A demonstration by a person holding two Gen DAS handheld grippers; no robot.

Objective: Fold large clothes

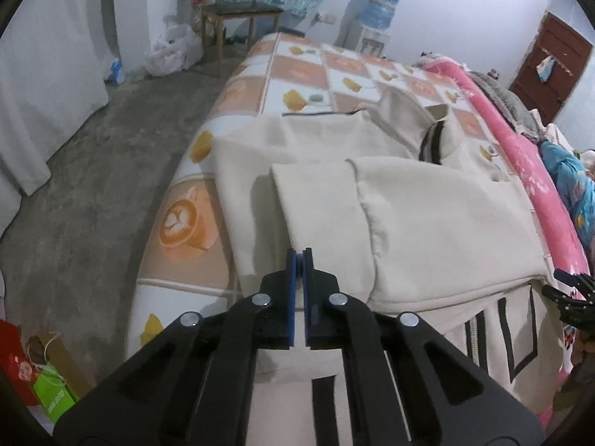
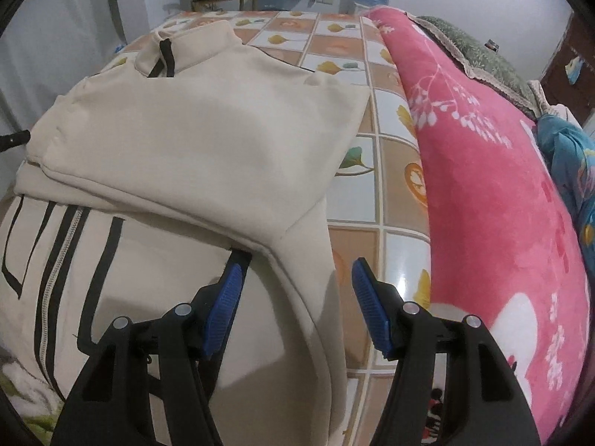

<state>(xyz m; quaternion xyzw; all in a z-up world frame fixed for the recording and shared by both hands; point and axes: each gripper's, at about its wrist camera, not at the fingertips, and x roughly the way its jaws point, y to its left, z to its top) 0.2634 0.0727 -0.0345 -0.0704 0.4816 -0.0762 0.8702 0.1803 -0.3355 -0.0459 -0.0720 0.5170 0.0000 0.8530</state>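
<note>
Jacket lies on the bed; your left gripper is closed empty, your right gripper gapes over its hem.

Left gripper pitched steeply down, blue pads pressed nearly together, only a thin slit between them, nothing visibly pinched at the tips. Right gripper also angled down, jaws spread wide, blue ribbed pads well apart and gripping nothing. Its fingertips also peek in at the left wrist view's right edge
</note>
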